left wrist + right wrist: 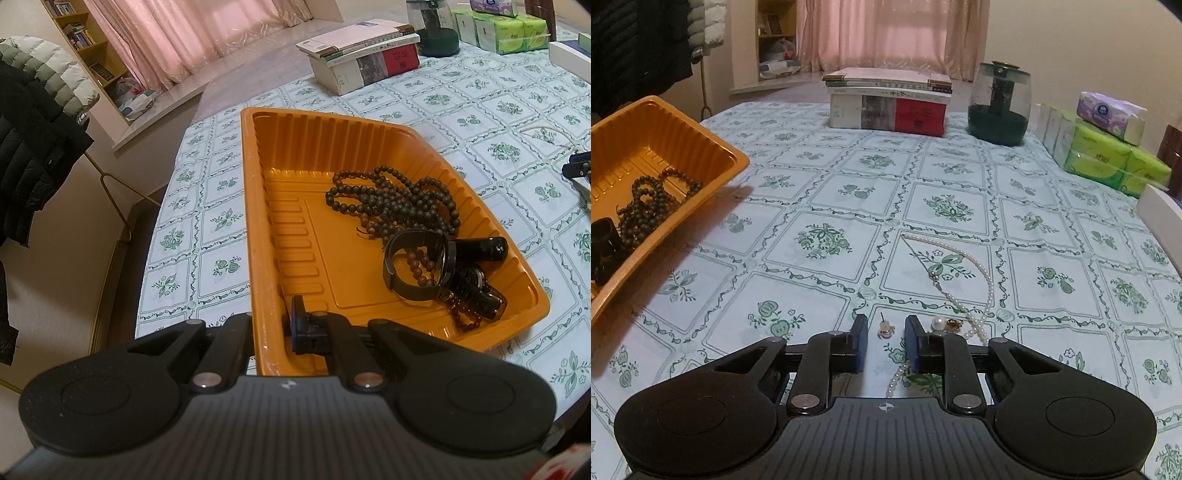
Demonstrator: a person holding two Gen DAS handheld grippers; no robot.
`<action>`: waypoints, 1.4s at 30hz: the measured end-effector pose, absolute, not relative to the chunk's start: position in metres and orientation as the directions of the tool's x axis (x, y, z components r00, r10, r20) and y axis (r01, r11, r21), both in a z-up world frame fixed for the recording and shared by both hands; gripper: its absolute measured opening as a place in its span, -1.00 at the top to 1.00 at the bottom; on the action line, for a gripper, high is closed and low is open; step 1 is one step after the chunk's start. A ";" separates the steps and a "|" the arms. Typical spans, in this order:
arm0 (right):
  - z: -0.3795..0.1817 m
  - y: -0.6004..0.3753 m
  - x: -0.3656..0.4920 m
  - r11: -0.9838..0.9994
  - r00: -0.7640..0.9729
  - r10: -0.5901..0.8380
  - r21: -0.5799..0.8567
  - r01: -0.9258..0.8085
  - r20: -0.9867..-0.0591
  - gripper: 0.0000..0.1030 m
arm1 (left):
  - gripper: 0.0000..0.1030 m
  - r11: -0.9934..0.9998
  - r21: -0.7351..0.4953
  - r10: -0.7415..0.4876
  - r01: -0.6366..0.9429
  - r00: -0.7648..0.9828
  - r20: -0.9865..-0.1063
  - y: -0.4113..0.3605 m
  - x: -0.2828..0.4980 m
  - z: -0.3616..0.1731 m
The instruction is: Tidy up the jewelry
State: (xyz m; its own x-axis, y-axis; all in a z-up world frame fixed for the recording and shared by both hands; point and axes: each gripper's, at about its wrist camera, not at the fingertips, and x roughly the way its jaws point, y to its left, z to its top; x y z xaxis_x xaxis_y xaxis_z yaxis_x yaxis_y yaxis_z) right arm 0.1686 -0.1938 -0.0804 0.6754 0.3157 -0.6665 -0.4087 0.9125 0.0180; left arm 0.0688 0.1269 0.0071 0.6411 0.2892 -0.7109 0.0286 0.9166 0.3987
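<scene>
The earring (885, 328), a small gold stud with its post pointing away from the camera, lies on the worktop (820, 177) well right of the orange tray (701, 147). It sits between the pads of the right claw (885, 345), which stands narrow but does not yet press on it; gaps show on both sides. Just right of the earring lie a loose pearl (938, 323), a second gold piece (954, 324) and the pearl necklace (975, 266), whose strand runs under the claw's right finger.

To do this pick well, I judge the pads should close squarely on the stud's body rather than its thin post, low against the cloth, and without catching the strand; a snagged strand would drag along on the lift.

The left claw (273, 325) is clamped on the tray's near wall, steadying it. Inside the tray, toward its right corner, lie dark beads (391, 195), a watch (417, 266) and a black cylinder (480, 249).

What the second gold piece is cannot be made out. Part of the strand is hidden beneath the right claw, and the items under the watch are tangled and unclear.
</scene>
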 end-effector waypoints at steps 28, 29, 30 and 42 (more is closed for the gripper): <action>-0.003 -0.042 0.094 0.617 0.482 0.694 0.096 -0.781 -0.535 0.84 | 0.93 0.917 0.397 0.283 0.032 0.649 -0.706 0.128 0.066 0.006; -0.006 -0.041 0.092 0.615 0.480 0.694 0.096 -0.782 -0.537 0.84 | 0.93 0.918 0.395 0.282 0.032 0.650 -0.706 0.129 0.066 0.006; -0.007 -0.041 0.093 0.615 0.478 0.694 0.096 -0.783 -0.539 0.84 | 0.93 0.918 0.394 0.281 0.031 0.650 -0.706 0.129 0.066 0.006; -0.012 -0.037 0.091 0.601 0.455 0.700 0.110 -0.792 -0.551 0.82 | 0.93 0.921 0.389 0.278 0.029 0.651 -0.706 0.130 0.066 0.005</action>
State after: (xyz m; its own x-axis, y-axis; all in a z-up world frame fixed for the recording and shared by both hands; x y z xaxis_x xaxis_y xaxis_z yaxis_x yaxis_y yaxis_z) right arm 0.0911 -0.0367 -0.0120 0.4548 0.6997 -0.5509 -0.7916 0.6010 0.1099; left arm 0.0658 0.1297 0.0055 0.6512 0.2779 -0.7062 0.0293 0.9207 0.3893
